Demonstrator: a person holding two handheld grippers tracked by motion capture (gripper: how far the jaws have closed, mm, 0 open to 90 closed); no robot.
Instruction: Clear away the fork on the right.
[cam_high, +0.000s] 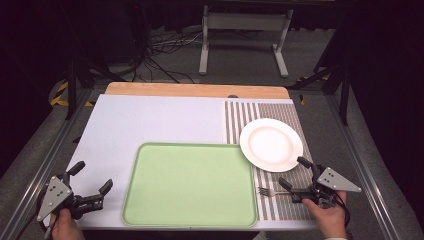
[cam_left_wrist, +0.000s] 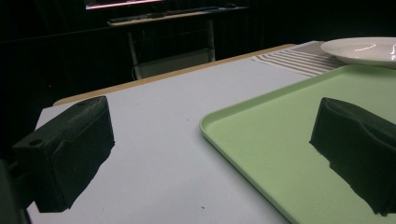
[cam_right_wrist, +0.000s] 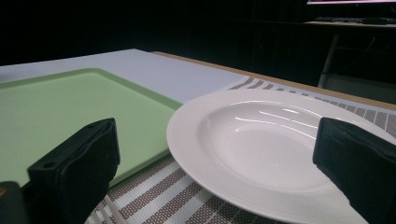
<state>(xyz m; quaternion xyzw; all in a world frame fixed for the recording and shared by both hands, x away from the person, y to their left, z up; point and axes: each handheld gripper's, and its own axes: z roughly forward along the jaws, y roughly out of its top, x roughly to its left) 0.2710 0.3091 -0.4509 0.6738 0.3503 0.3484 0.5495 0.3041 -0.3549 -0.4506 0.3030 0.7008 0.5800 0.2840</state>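
Two containers sit on the table (cam_high: 150, 117): a green tray (cam_high: 190, 182) and a white plate (cam_high: 271, 144) on a striped mat (cam_high: 287, 112), neither holding anything. A fork (cam_high: 267, 191) lies on the mat beside the tray. Left gripper (cam_high: 91, 184) and right gripper (cam_high: 294, 173) have jaws spread, gripping nothing.

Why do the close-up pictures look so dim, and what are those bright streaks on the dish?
In the right gripper view, the streaks on the white plate are glare from lights overhead, and the near black tongs look soft. In the left gripper view, the background is dark, the green tray evenly lit. The high view is brightest, with the table almost shadowless.
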